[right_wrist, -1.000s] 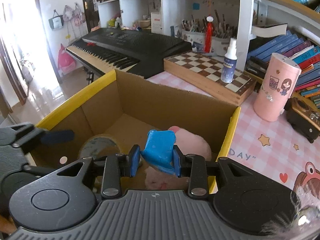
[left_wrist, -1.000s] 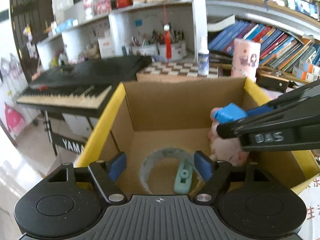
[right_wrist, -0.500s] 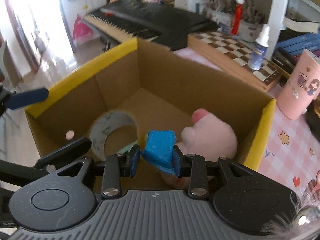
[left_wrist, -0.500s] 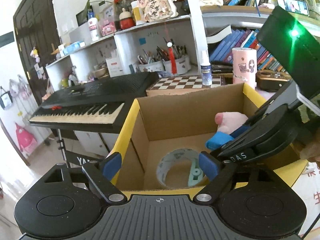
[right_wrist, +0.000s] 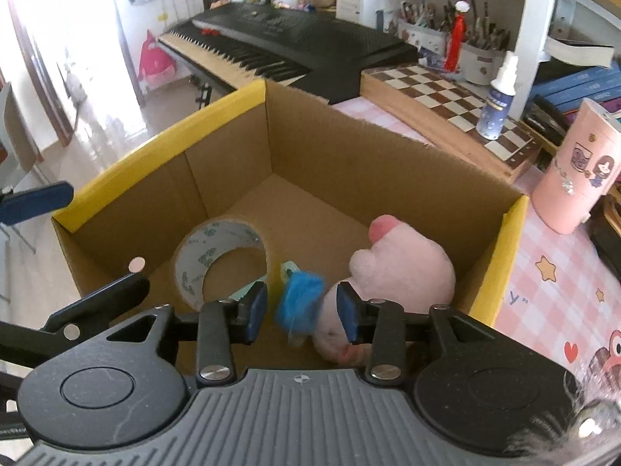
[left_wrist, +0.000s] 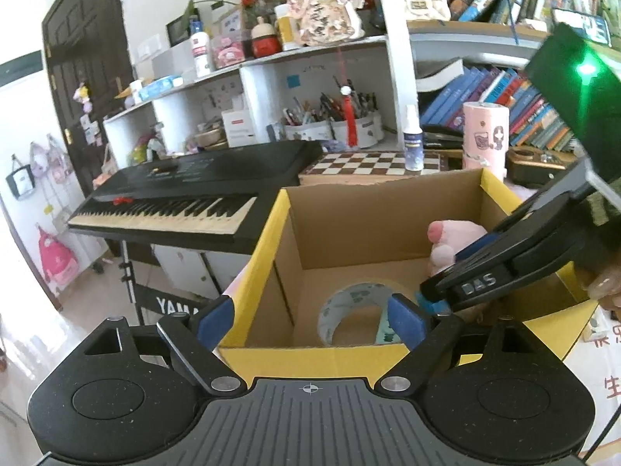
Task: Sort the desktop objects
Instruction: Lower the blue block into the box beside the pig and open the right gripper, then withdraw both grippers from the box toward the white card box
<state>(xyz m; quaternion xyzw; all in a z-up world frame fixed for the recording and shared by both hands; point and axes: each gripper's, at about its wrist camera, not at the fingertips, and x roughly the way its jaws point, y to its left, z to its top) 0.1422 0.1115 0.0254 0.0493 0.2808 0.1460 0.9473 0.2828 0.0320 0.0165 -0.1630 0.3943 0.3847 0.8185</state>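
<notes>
Box (right_wrist: 504,248) top open; tape roll (right_wrist: 217,260) and plush (right_wrist: 407,272) crowd its near floor.

Left tongs (left_wrist: 310,320) hover at the near rim of the cardboard box (left_wrist: 268,240), blue pads spread wide with nothing between them. Down inside the box, a tape roll (left_wrist: 351,305) stands on edge with a mint-green item just beside it. A pink plush toy (left_wrist: 450,239) sits toward the right wall. The right tongs (left_wrist: 465,287) reach in from the right, above the box. A keyboard (left_wrist: 186,194) and chessboard (left_wrist: 365,163) lie behind.
</notes>
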